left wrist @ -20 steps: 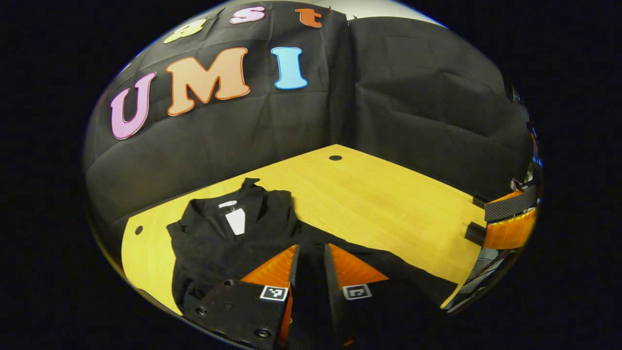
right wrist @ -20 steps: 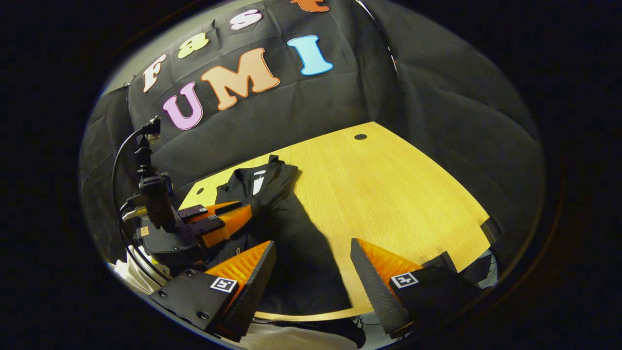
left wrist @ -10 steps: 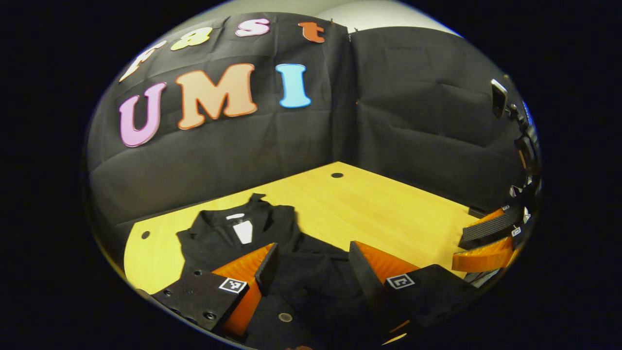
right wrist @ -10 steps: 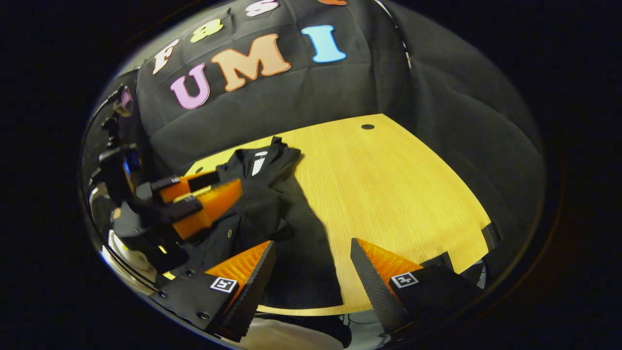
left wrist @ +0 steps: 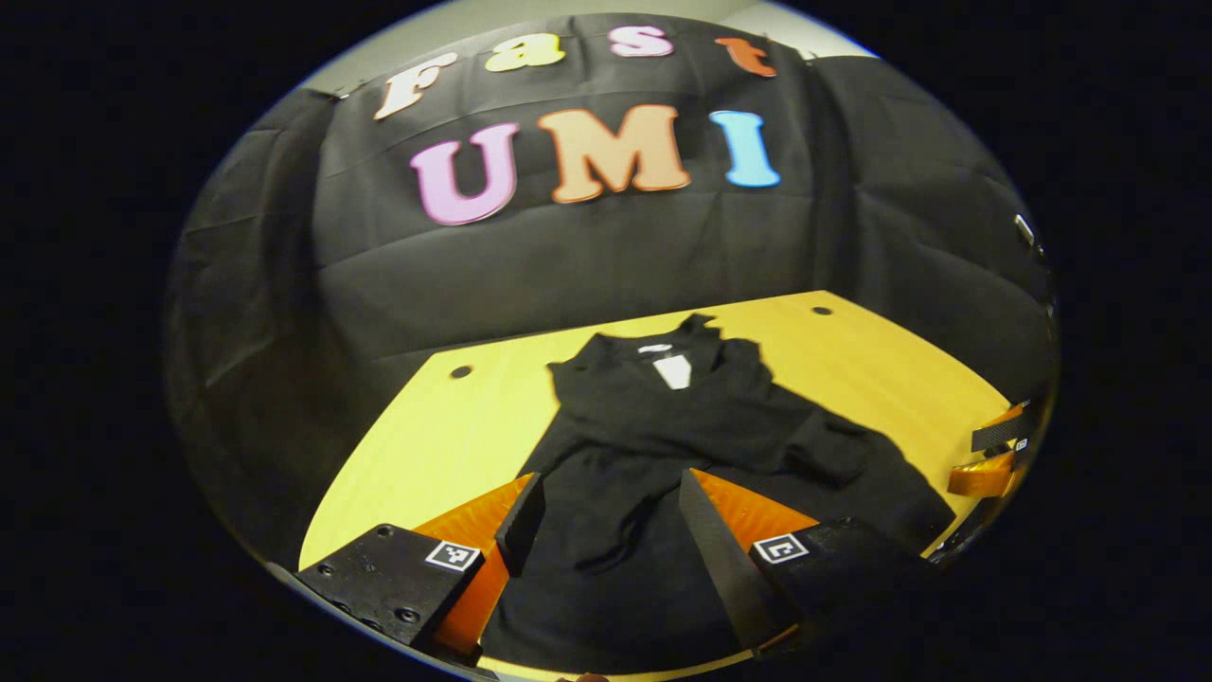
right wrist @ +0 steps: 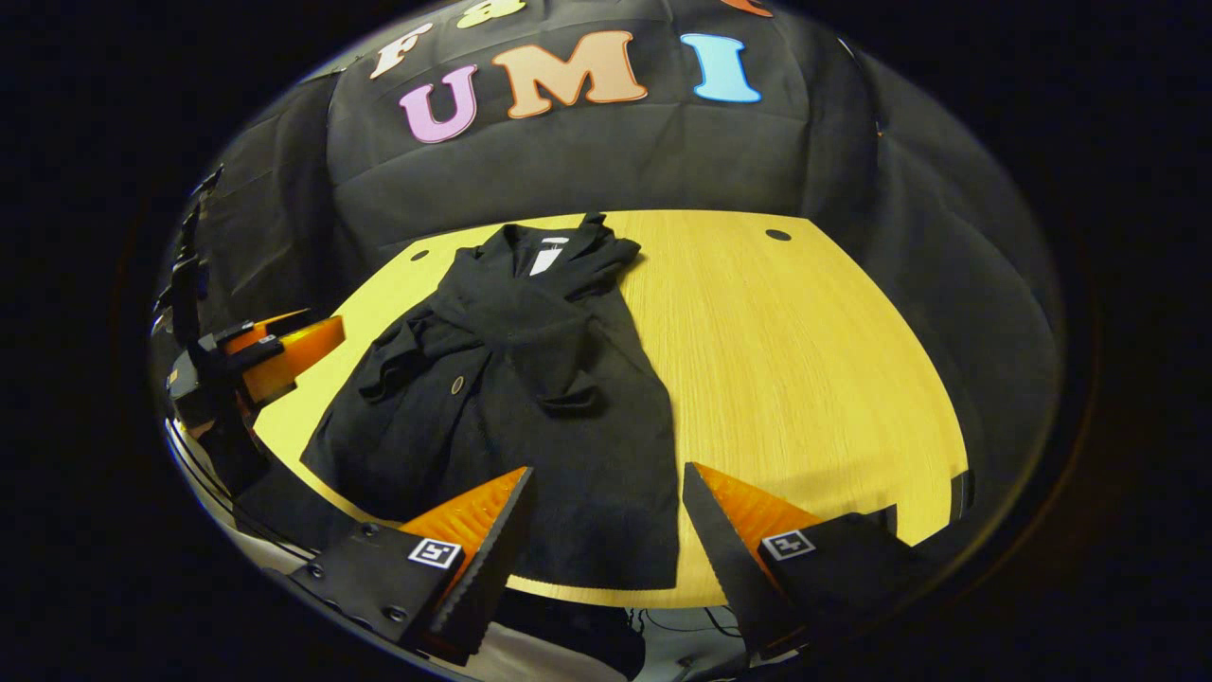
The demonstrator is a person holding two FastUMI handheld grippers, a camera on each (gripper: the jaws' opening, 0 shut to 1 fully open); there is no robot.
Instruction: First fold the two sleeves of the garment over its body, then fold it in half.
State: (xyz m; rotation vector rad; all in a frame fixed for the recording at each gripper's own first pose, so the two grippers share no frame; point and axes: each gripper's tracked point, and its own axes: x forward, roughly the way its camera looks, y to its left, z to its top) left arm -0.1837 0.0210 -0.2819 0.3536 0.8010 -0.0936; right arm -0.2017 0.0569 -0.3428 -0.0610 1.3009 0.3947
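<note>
A black long-sleeved garment (right wrist: pixel 511 379) lies flat on the yellow table (right wrist: pixel 805 360), collar and white tag (right wrist: pixel 547 258) at the far side, hem at the near edge. Both sleeves lie folded across its body. My right gripper (right wrist: pixel 606 516) hangs open above the hem's right corner, with nothing between its fingers. In the left gripper view the garment (left wrist: pixel 682 426) fills the table's middle, and my left gripper (left wrist: pixel 606 516) hangs open over its lower part, holding nothing. The left gripper (right wrist: pixel 279 346) also shows at the table's left edge, the right gripper (left wrist: pixel 994 455) at the right edge.
The table (left wrist: pixel 426 445) has bare wood to the left of the garment and a wide bare stretch to its right. Small round holes (right wrist: pixel 778 234) sit near the far corners. Black cloth walls close the booth behind and at both sides.
My left gripper opened and let go of the black cloth, then drew back off the garment to the left. The right gripper stayed open and pulled back.
</note>
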